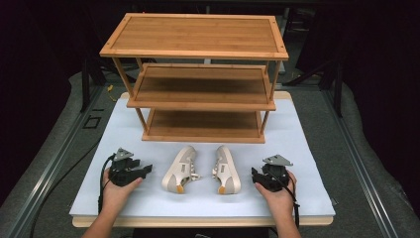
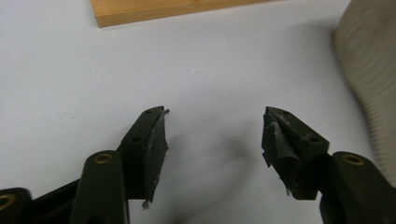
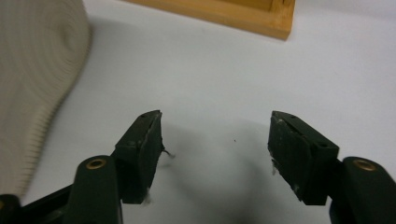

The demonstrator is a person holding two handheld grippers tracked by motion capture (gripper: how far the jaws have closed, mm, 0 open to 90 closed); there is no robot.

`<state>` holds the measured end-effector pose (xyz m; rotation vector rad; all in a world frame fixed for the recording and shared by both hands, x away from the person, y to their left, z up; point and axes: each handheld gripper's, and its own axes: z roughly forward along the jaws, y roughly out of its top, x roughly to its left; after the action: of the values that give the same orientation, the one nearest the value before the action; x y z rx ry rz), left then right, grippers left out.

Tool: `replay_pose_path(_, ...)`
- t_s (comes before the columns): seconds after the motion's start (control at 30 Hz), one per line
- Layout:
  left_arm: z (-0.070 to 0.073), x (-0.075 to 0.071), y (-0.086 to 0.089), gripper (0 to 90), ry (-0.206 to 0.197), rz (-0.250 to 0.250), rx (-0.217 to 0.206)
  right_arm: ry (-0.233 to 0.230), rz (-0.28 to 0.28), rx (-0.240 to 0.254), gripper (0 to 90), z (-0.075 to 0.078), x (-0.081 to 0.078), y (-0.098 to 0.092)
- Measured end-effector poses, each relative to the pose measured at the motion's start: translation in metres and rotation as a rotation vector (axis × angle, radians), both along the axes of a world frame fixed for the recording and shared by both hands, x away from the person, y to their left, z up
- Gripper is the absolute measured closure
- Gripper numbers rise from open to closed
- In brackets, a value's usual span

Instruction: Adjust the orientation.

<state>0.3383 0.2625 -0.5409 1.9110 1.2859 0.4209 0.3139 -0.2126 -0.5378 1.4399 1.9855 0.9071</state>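
Two light, soft-sided shoes, left shoe (image 1: pixel 180 169) and right shoe (image 1: pixel 226 169), are shown on the tabletop (image 1: pixel 307 144) near the rack (image 1: pixel 200 106), flanked by left tongs (image 1: pixel 147 170) and right tongs (image 1: pixel 253 174), both wide and empty; the firmer heel collar is judged the best hold.

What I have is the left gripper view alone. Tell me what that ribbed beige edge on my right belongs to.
Observer: It is the sole of a beige shoe lying on the white table, its toe towards the wooden rack.
Operator: Say what else lies by it.
Observer: A second shoe of the same kind lies beside it, apart from it, on the side away from the left gripper.
Operator: Report the other gripper.
Observer: The right gripper is low over the table just beyond the second shoe, jaws open with nothing between them.
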Motion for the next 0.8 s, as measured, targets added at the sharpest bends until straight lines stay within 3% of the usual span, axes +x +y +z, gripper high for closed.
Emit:
replay_pose_path(0.1, 0.006, -0.005, 0.001, 43.0, -0.027, 0.000, -0.007, -0.026, 0.012, 0.022, 37.3, 0.007, -0.007, 0.001)
replay_pose_path(0.17, 0.009, -0.008, 0.001, 44.2, -0.041, -0.005, -0.014, -0.042, -0.013, 0.004, 37.5, 0.010, -0.011, 0.002)
replay_pose_path(0.27, 0.012, -0.012, 0.001, 45.6, -0.056, -0.004, -0.009, -0.045, 0.010, 0.042, 38.6, 0.012, -0.012, 0.002)
replay_pose_path(0.43, 0.017, -0.017, -0.004, 50.5, -0.069, -0.023, -0.005, -0.043, 0.009, 0.062, 44.0, 0.014, -0.014, 0.003)
replay_pose_path(0.67, 0.028, -0.028, -0.016, 68.4, -0.097, -0.083, -0.033, -0.059, 0.005, 0.077, 50.9, 0.017, -0.016, 0.003)
replay_pose_path(0.8, 0.035, -0.035, -0.026, 77.3, -0.120, -0.127, -0.028, -0.065, 0.011, 0.076, 52.4, 0.017, -0.016, 0.004)
